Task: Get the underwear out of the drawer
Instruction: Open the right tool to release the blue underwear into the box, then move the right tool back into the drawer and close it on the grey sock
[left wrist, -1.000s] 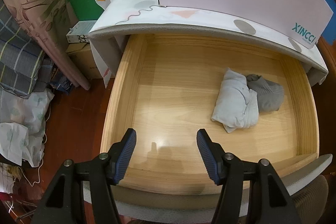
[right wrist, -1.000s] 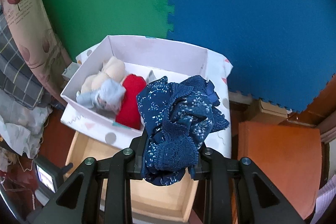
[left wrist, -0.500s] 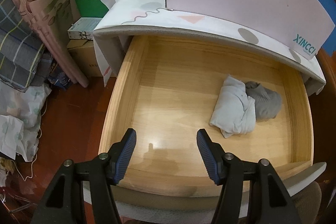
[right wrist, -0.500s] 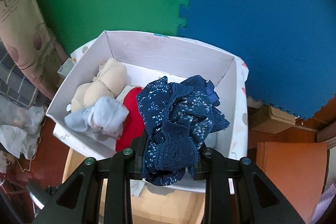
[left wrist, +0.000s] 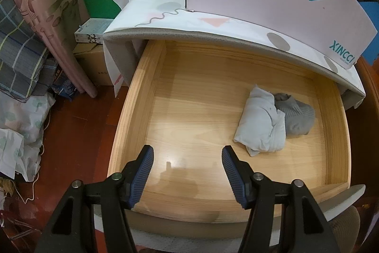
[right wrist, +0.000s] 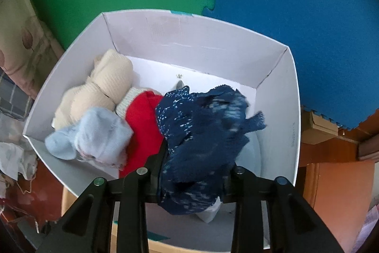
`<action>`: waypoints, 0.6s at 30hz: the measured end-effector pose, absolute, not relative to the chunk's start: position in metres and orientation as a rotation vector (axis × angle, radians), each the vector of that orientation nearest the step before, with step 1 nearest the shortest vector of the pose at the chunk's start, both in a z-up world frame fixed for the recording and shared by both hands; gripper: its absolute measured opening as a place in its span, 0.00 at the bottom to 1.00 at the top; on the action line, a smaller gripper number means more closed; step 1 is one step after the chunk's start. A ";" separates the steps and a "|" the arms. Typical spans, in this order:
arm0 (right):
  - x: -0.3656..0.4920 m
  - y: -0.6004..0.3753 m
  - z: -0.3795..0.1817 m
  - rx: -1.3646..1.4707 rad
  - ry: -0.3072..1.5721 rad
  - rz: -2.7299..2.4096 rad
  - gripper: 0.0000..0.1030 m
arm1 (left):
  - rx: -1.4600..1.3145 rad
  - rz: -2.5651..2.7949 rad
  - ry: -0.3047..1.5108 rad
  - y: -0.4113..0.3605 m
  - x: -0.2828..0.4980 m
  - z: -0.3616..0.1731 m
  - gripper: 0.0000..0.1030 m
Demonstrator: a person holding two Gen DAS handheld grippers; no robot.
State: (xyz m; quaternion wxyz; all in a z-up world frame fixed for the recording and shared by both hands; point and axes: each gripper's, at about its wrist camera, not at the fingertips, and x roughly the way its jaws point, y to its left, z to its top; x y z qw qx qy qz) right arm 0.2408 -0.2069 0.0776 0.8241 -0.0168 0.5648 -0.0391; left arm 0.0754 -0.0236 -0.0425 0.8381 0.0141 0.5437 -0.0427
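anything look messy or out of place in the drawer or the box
Nothing stands out as damaged or spilled. The wooden drawer holds only a pale blue bundle touching a grey one near its right side. In the white box, the cream, light blue and red items sit loosely heaped. The right claw grips blurred navy lace underwear.

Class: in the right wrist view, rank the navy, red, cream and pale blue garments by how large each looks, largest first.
1. Navy garment, though it is nearest the camera
2. Cream garment
3. Red garment and pale blue garment: too close to rank; red is partly hidden
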 end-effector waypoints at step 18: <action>0.172 -0.215 0.141 -0.011 1.080 0.020 0.48 | 0.052 -0.072 1.165 -0.026 0.076 -0.046 0.60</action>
